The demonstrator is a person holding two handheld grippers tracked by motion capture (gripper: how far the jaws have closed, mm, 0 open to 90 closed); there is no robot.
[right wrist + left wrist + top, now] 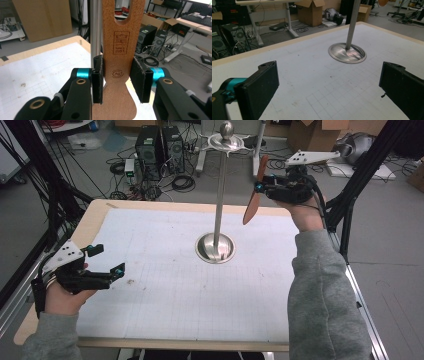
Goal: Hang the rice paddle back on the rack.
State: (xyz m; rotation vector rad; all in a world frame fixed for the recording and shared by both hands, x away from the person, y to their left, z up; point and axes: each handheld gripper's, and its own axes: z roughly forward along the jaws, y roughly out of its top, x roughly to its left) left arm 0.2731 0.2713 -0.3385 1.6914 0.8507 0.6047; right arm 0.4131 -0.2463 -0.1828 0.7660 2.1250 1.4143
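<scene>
- Wooden spatula (254, 190) hangs in the air over the far right part of the desk (150, 320), pinched at its narrow neck by the right tongs (260, 187); in the right gripper view the two pads press on either side of the wood just under the stamped marks, and the slotted blade (124, 15) points up.
- Metal stand (218, 195), a tall pole on a round base (347, 53) with a hook ring and ball at the top, rises just beside the spatula. The likely aim is to hang the spatula on that ring, and the pole sits very close behind the left pad, so a sideways drift could knock it.
- A knock high up on the pole could tip the stand, since the base is small.
- The grip is on a narrow, smooth neck; a bump may make the spatula swivel or slide out and drop.
- Left tongs (107, 262) are spread wide and hold nothing, low over the near left of the desk, too far off to steady the stand.
</scene>
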